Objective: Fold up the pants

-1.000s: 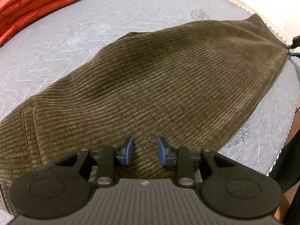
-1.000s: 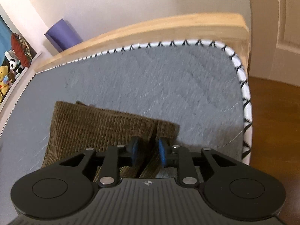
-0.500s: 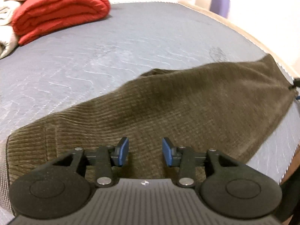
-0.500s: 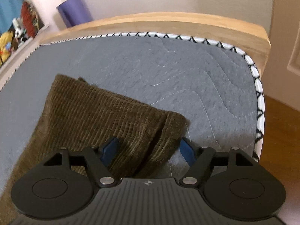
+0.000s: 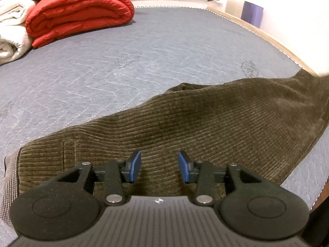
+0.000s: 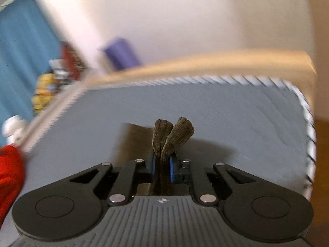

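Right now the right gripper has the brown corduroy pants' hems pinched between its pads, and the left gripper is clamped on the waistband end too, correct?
Not quite. The left gripper is not clamped: the left wrist view shows its jaws apart above the pants, gripping nothing. The right gripper does pinch the hems, its jaws closing on them.

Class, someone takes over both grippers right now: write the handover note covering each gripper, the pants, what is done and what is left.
Right gripper: jaws closing on the leg ends of the brown corduroy pants, which stick up between the pads.
Left gripper: jaws apart, empty, above the waist end.
Pants: lying lengthwise on the grey mattress, the legs apparently laid one on the other.
Left: carry the leg ends toward the waist, then smooth.
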Demonstrator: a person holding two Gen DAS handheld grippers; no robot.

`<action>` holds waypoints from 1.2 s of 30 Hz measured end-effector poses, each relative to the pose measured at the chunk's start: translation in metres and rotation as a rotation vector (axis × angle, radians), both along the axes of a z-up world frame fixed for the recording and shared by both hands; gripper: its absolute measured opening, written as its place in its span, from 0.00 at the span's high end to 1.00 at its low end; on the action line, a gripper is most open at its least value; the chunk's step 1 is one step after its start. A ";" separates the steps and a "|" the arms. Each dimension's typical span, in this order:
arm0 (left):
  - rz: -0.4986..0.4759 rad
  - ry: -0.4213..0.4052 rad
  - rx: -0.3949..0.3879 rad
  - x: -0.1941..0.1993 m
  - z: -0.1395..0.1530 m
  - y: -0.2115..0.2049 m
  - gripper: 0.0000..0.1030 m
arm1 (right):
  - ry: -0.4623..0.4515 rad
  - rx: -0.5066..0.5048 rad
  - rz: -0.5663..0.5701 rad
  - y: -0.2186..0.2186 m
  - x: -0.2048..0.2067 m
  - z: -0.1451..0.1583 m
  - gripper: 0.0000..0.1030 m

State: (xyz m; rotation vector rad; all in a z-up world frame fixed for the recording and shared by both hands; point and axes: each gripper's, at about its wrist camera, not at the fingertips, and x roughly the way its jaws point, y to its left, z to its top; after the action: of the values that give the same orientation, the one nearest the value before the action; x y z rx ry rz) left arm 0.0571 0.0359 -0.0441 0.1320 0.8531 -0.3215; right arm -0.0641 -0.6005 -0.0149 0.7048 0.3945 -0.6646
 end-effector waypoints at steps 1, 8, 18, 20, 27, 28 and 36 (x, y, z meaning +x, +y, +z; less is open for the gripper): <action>0.008 -0.002 -0.003 0.001 0.001 0.001 0.57 | -0.019 -0.042 0.049 0.020 0.005 0.014 0.88; 0.054 0.002 -0.031 0.009 0.004 0.007 0.57 | -0.060 -0.430 0.701 0.255 0.030 0.073 0.88; 0.078 0.015 -0.051 0.004 0.005 0.026 0.53 | 0.251 -0.742 1.453 0.459 -0.010 -0.031 0.68; 0.081 0.017 -0.050 0.004 0.005 0.028 0.53 | 0.183 -0.651 1.505 0.446 -0.007 -0.017 0.62; 0.098 -0.006 -0.103 0.004 0.014 0.029 0.68 | 0.069 -0.460 1.411 0.405 0.002 -0.003 0.57; 0.102 0.008 -0.125 0.005 0.017 0.030 0.71 | 0.079 -0.449 1.395 0.403 0.003 -0.007 0.57; 0.059 0.050 -0.187 0.027 0.025 -0.016 0.72 | 0.113 -0.385 1.460 0.421 0.022 -0.029 0.57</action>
State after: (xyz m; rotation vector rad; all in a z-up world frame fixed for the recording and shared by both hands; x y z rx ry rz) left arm 0.0837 0.0200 -0.0191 -0.0750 0.8708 -0.3485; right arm -0.0426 -0.1798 -0.0436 -0.0992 0.7242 0.6081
